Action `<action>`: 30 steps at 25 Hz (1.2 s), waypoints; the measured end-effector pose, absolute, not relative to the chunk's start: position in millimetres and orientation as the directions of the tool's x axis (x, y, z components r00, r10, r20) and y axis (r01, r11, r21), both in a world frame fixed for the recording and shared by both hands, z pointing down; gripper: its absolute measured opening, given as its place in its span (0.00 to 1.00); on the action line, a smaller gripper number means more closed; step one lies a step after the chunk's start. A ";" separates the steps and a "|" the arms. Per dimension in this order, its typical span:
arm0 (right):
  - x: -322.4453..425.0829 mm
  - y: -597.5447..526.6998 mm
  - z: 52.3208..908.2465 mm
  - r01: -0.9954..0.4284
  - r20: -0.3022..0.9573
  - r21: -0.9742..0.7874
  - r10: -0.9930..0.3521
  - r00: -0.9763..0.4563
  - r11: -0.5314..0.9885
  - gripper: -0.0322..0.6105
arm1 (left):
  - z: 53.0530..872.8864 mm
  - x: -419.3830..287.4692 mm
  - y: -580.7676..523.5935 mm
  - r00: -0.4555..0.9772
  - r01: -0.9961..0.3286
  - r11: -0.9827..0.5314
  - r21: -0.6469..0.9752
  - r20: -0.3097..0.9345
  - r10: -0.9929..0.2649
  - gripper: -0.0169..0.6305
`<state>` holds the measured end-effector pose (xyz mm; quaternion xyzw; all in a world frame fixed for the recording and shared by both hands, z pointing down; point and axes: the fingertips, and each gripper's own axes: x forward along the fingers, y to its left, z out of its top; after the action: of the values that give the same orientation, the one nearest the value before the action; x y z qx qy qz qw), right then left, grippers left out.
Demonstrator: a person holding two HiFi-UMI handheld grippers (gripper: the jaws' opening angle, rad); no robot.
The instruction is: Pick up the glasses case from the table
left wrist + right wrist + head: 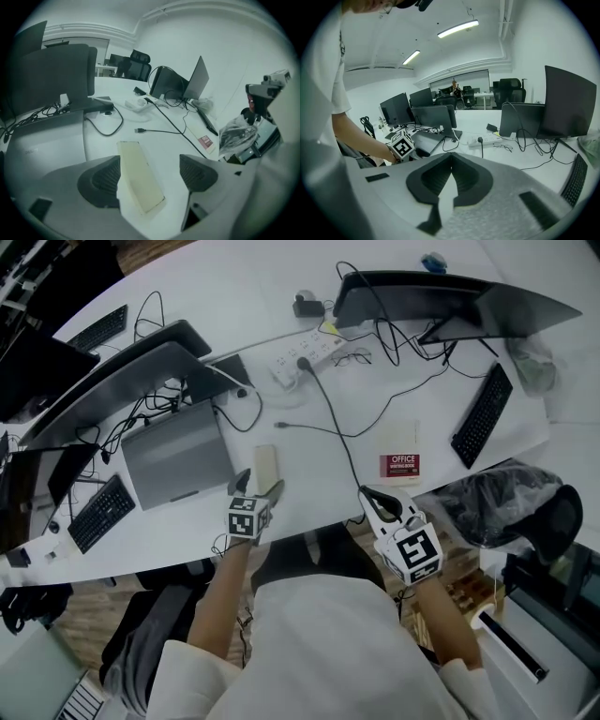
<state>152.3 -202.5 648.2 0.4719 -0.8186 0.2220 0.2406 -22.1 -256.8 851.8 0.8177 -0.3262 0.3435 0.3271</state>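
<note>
The cream glasses case (266, 468) lies flat on the white bench (309, 474), close to its near edge, with its long side running from 12 to 6 o'clock in the head view. The left hand-held gripper (260, 486) reaches in from 6 o'clock with its jaws spread wide, one on each side of the case's near end. In the left gripper view the glasses case (139, 177) sits between the two dark pads (107, 177) and closer to the left one; whether it touches that pad cannot be told. The right hand-held gripper (370, 498) is off at the case's 4 o'clock, by the bench edge. Its jaws are pressed together with nothing between them, as the right gripper view shows (451, 161). A closed grey laptop (178, 460) lies at the case's 9 o'clock, a red-and-white writing book (400, 457) at its 3 o'clock, and a white power strip (309, 354) at 12 o'clock, well apart.
</note>
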 end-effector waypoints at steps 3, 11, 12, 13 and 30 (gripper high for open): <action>148.3 -200.8 659.7 -0.874 0.613 -0.154 -0.649 -0.450 0.460 0.05 | 876.4 -22.4 -256.2 0.511 -0.777 -0.563 0.281 0.805 -0.302 0.59; 133.0 -202.1 682.3 -0.855 0.627 -0.197 -0.609 -0.486 0.479 0.05 | 924.6 -27.4 -254.3 0.382 -0.829 -0.528 0.184 0.876 -0.294 0.61; 131.6 -202.5 683.3 -0.855 0.627 -0.201 -0.608 -0.488 0.479 0.05 | 927.2 -26.3 -253.2 0.376 -0.831 -0.525 0.182 0.880 -0.290 0.61; 130.9 -202.6 684.7 -0.854 0.628 -0.204 -0.606 -0.489 0.478 0.05 | 930.0 -25.1 -252.1 0.369 -0.833 -0.524 0.179 0.884 -0.285 0.61; 128.0 -203.5 695.3 -0.842 0.632 -0.209 -0.589 -0.504 0.497 0.05 | 945.5 -34.8 -260.5 0.275 -0.885 -0.452 0.110 0.908 -0.317 0.50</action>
<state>128.0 -203.5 695.3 0.4317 -0.8287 0.2555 0.2483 -34.8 -260.5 945.5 0.7301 -0.4118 0.4395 0.3230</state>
